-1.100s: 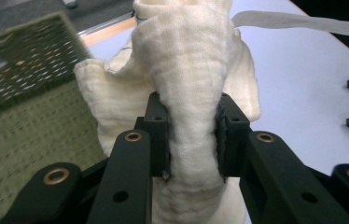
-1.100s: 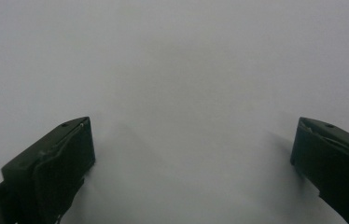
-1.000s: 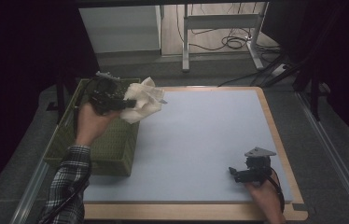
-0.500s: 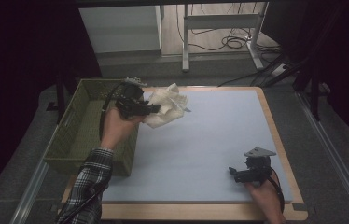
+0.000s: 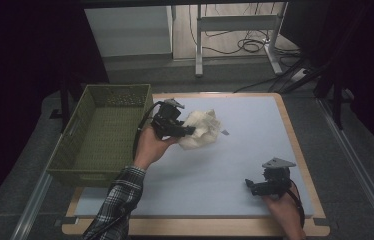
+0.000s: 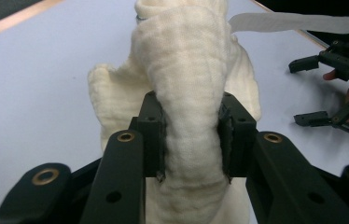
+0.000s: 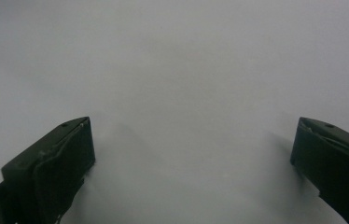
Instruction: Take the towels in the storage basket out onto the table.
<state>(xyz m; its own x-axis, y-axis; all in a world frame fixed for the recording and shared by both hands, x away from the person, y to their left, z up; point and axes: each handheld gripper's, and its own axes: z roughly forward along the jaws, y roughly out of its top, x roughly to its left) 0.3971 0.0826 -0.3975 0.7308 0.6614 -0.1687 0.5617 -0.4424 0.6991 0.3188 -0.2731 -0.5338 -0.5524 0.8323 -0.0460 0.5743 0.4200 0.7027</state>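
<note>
High view: fixed above the near edge, facing forward and down over the whole blue-grey table mat, basket at left of frame. Left gripper view: close along its own jaws at the cream cloth, sharing that cloth and the right gripper at right edge. Right gripper view: very close, facing bare mat.

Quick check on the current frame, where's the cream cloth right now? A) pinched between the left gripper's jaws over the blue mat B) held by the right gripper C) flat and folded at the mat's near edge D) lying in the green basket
A: the left gripper has its pads pressed on a bunched fold of the cream cloth over the blue mat, beside the green basket; the right gripper stands open over bare mat.
</note>
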